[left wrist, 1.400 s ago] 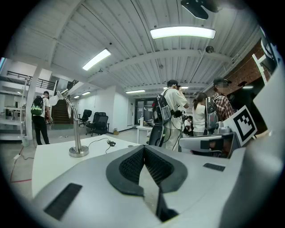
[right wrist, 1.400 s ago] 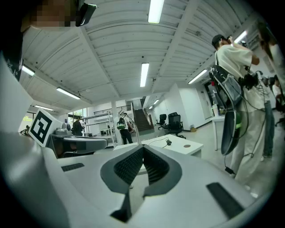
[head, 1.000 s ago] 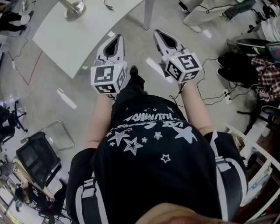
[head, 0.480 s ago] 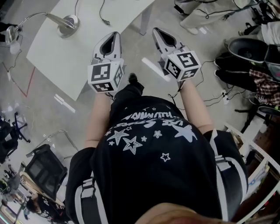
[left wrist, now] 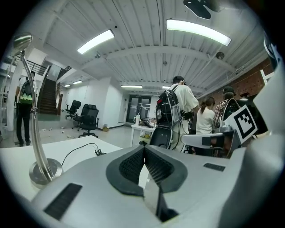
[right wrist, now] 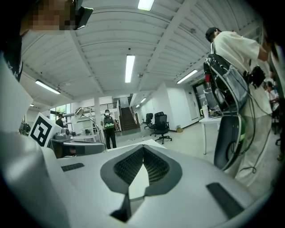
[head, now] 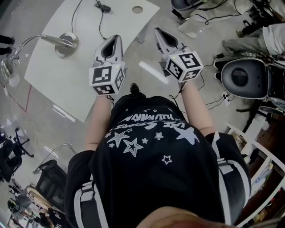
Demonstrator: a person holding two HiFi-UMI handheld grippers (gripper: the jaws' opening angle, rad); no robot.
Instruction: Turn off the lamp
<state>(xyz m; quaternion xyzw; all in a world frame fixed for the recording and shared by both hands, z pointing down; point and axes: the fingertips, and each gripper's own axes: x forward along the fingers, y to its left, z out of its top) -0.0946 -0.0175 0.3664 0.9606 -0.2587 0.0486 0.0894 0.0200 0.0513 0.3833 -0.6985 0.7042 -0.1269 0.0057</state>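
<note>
The lamp has a round metal base (head: 67,44) on the white table (head: 84,75). Its curved silver arm reaches left to the head (head: 7,67) beyond the table's edge. In the left gripper view the base (left wrist: 45,171) stands left of the jaws, with the head (left wrist: 21,41) high above it. My left gripper (head: 115,39) is shut and empty over the table's near right part, right of the base and apart from it. My right gripper (head: 159,32) is also shut and empty, and hovers past the table's right edge over the floor. In the right gripper view the lamp head (right wrist: 79,111) shows far to the left.
A black cable (head: 101,6) lies at the table's far end near a round hole (head: 137,9). A grey round-backed chair (head: 245,78) and floor cables lie to the right, and shelving (head: 262,169) at the lower right. People (left wrist: 181,104) stand by desks further off.
The table and lamp have drawn nearer and slid down the head view. Both grippers travelled forward, still shut, and the left one now hangs over the tabletop.
</note>
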